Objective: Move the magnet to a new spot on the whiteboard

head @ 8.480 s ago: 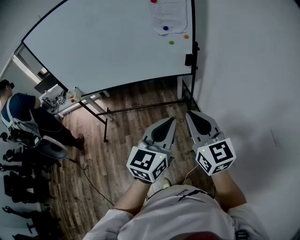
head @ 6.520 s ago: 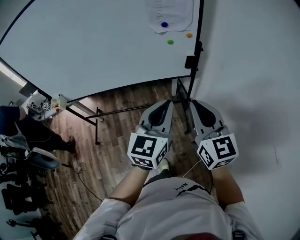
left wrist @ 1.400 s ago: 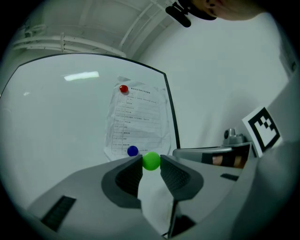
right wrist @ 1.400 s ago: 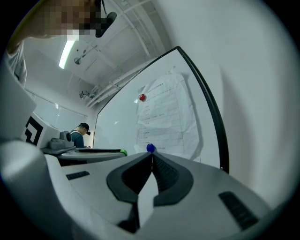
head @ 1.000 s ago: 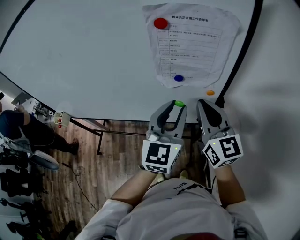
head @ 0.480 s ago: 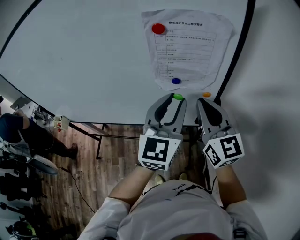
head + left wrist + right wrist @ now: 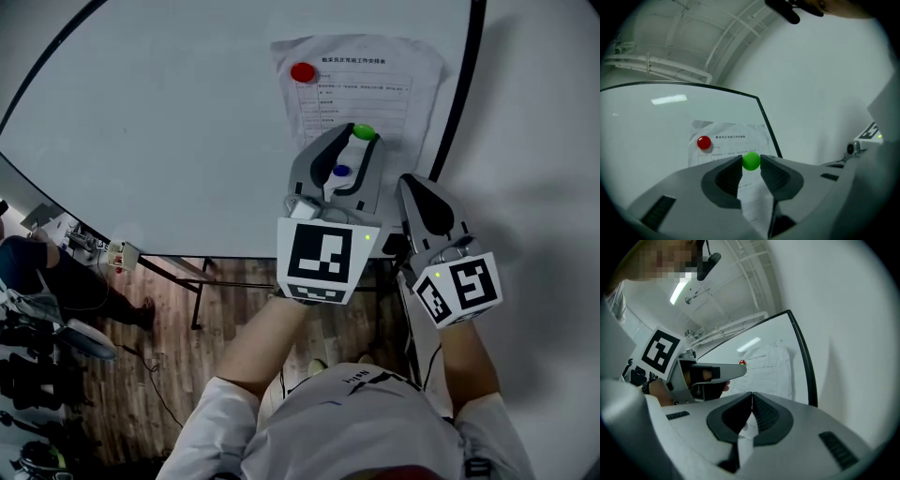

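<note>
Two left gripper [image 7: 359, 141] jaw tips are barely pinching the green magnet [image 7: 751, 161], likely risking a slip; the right gripper [image 7: 752, 394] is idling closed.

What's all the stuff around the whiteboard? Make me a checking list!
Surface: whiteboard, bare except for one printed paper.
Job's things: green magnet over the paper; red magnet and blue magnet on the paper.
Clutter: dark gear on the floor at far left, too small to name.
Grippers: left gripper shut on the green magnet; right gripper shut, empty.
Cables: thin cable on the wooden floor.
Surroundings: white wall; seated person at far left.
</note>
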Demonstrator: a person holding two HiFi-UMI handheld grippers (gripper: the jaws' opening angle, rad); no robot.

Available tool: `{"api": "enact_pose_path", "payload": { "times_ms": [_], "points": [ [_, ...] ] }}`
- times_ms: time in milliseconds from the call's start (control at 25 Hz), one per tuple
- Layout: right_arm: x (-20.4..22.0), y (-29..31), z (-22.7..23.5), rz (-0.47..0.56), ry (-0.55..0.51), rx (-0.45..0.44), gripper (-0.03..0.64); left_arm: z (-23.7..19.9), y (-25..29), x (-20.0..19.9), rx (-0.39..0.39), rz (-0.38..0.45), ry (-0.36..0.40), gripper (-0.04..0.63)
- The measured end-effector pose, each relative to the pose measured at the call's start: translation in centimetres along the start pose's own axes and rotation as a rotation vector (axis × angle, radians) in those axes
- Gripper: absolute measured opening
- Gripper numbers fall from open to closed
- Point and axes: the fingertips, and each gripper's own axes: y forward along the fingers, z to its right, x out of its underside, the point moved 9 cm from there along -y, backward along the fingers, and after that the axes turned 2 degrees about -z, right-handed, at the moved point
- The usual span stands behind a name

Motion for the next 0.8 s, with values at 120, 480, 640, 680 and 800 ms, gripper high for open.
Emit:
{"api": "enact_pose_path", "payload": {
  "times_ms": [120, 480, 640, 680, 800],
  "points": [
    [-1.9, 0.4, 0.7, 0.031, -0.029, 0.005, 0.014, -0.3, 1.5, -1.5, -0.009, 0.012, 0.033, 0.127],
    [-6.2, 2.1, 2.5, 0.093, -0.088, 0.012, 0.014, -0.5, 4.6, -4.1, -0.019, 0.013, 0.061, 0.127],
    [-7.7, 2.6, 3.1, 0.105, -0.101, 0.000, 0.014, -0.6, 5.6, -5.4, -0.027, -0.006, 0.072, 0.127],
    [-8.0, 2.7, 3.2, 0.107, -0.108, -0.001, 0.014, -0.7, 5.8, -5.7, -0.029, -0.012, 0.080, 0.127],
    [-9.1, 3.2, 3.5, 0.120, -0.131, -0.002, 0.014, -0.9, 6.4, -6.5, -0.036, -0.028, 0.115, 0.127]
  ]
}}
